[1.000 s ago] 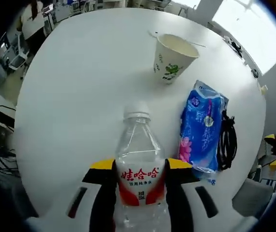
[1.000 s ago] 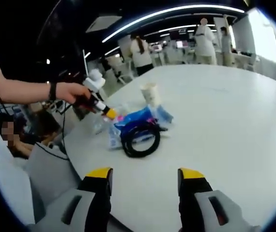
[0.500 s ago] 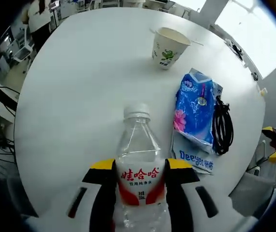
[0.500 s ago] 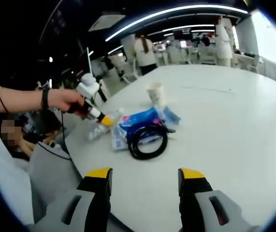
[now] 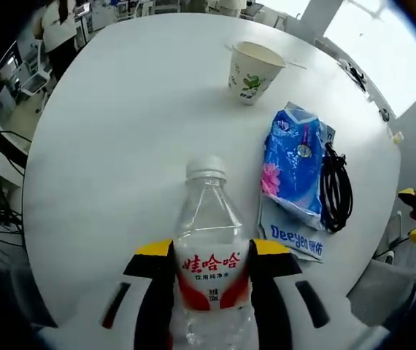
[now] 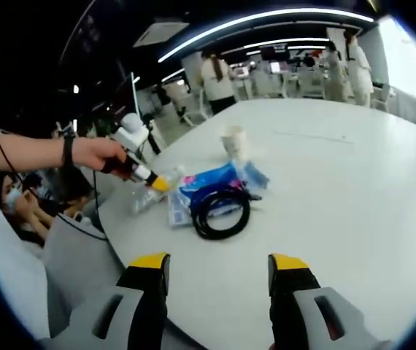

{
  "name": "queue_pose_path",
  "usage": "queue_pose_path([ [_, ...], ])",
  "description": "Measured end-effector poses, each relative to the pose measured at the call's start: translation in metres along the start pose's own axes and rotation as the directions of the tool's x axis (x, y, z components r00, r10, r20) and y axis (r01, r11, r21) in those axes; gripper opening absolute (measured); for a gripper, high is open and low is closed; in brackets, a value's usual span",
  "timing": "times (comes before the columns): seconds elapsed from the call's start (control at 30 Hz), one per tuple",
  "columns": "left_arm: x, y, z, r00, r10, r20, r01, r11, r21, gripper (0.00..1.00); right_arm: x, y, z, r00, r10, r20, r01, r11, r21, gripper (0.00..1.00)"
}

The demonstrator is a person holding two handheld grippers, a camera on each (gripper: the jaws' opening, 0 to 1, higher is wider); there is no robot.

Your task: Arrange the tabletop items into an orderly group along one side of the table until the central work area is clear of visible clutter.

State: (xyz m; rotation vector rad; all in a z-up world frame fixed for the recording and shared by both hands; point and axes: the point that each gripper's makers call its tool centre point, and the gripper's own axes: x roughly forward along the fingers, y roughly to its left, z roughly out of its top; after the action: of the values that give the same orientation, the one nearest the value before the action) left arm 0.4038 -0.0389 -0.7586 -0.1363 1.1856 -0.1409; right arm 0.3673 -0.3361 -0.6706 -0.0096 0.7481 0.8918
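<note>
My left gripper [image 5: 209, 264] is shut on a clear water bottle [image 5: 209, 240] with a red and white label and a white cap, held over the near part of the round white table [image 5: 120, 131]. Beyond it to the right lie a blue tissue pack [image 5: 294, 166], a flat white and blue packet [image 5: 295, 239] and a coiled black cable [image 5: 336, 191]. A paper cup [image 5: 253, 71] stands farther off. In the right gripper view my right gripper [image 6: 217, 264] is open above the table, with the cable [image 6: 217, 211], tissue pack [image 6: 209, 179], cup [image 6: 233, 141] and the left gripper [image 6: 142, 173] ahead.
The table's edge [image 6: 113, 240] runs close on the left in the right gripper view, with a person's arm [image 6: 40, 149] reaching in over it. Chairs and desks stand beyond the table. People stand at the far side of the room [image 6: 214, 79].
Over the second the left view shifted, bringing the tissue pack, packet and cable slightly nearer; the bottle stays gripped. In the right gripper view the items drifted a little rightward, then held still.
</note>
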Motion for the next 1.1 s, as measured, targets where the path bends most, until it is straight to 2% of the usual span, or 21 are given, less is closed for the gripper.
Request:
queue_pose_path([
  [0.3, 0.0, -0.001, 0.007, 0.997, -0.016, 0.079, 0.02, 0.999, -0.043, 0.38, -0.014, -0.004, -0.005, 1.0, -0.024, -0.005, 0.024, 1.0, 0.003, 0.55],
  [0.63, -0.023, 0.005, 0.02, 0.982, -0.001, 0.187, 0.013, 0.998, -0.064, 0.37, -0.016, -0.001, -0.006, 1.0, -0.025, 0.0, 0.025, 1.0, 0.012, 0.55],
  [0.9, -0.042, 0.009, 0.013, 0.967, 0.028, 0.252, -0.005, 0.996, -0.092, 0.37, -0.014, 0.002, -0.006, 1.0, -0.016, -0.006, 0.016, 1.0, 0.02, 0.54],
  [1.1, -0.062, 0.003, 0.006, 0.957, 0.043, 0.287, -0.019, 0.996, -0.085, 0.37, -0.015, 0.001, -0.001, 1.0, -0.012, -0.003, 0.012, 1.0, 0.017, 0.54],
])
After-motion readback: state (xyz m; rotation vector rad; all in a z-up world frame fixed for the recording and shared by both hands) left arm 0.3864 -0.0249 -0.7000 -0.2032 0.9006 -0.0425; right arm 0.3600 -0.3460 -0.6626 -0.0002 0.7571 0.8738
